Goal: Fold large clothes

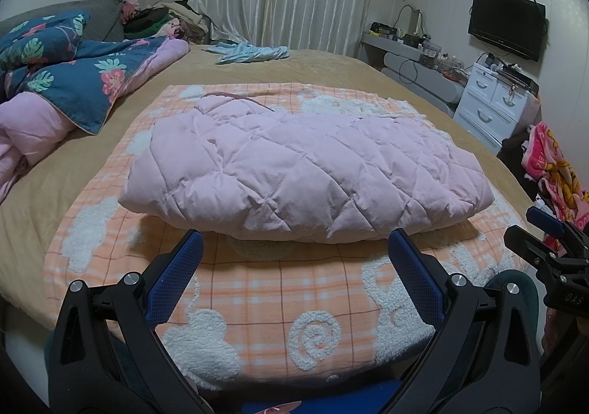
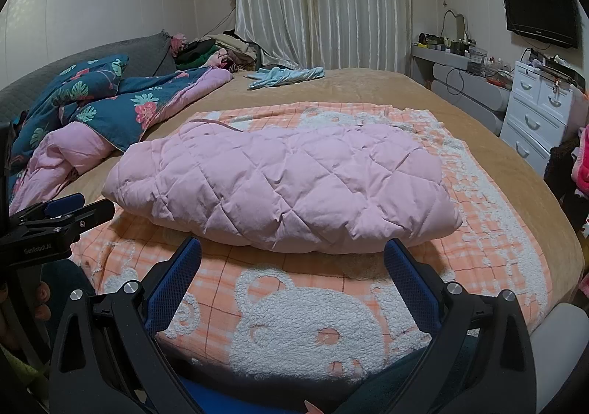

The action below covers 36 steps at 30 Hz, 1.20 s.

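Observation:
A pink quilted jacket (image 1: 294, 171) (image 2: 283, 189) lies folded into a thick bundle on an orange checked blanket (image 1: 279, 303) (image 2: 489, 241) with white fleece bears. My left gripper (image 1: 294, 242) is open just short of the bundle's near edge, with nothing between its blue pads. My right gripper (image 2: 292, 250) is open too, held above the blanket close to the bundle's near edge. The right gripper (image 1: 545, 230) shows at the right border of the left wrist view. The left gripper (image 2: 70, 209) shows at the left border of the right wrist view.
A tan bedspread (image 1: 324, 67) covers the bed. A blue floral and pink duvet (image 1: 73, 82) is heaped at the left. A light blue garment (image 1: 250, 53) lies at the far side. White drawers (image 1: 493, 101) and a dressing table (image 1: 412, 56) stand right of the bed.

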Tool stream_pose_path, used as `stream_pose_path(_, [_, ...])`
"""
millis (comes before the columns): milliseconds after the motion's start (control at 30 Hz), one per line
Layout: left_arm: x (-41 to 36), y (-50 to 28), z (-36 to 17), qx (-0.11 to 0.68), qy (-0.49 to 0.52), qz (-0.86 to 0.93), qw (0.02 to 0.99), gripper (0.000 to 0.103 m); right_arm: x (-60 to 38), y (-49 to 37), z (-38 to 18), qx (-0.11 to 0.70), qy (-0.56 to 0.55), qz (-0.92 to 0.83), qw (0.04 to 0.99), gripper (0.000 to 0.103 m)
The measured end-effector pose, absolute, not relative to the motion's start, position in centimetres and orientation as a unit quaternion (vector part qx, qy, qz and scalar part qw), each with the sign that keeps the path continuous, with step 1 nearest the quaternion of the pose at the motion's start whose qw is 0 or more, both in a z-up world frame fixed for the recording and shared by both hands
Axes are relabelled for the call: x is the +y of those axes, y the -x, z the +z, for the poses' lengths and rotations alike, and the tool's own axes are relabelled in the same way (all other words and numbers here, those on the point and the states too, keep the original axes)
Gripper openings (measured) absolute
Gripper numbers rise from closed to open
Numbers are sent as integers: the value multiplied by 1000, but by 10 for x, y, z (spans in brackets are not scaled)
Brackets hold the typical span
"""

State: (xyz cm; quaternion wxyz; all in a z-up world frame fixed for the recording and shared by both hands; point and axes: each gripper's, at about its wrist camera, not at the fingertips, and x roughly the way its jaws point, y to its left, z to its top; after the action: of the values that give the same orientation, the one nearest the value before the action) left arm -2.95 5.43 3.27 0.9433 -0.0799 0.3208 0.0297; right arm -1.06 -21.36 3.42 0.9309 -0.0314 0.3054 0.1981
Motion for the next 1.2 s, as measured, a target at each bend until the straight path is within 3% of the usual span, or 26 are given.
stream_pose_path(1200, [56, 31, 33, 323, 80, 32, 943, 94, -213, 12, 34, 304, 32, 198, 931, 99])
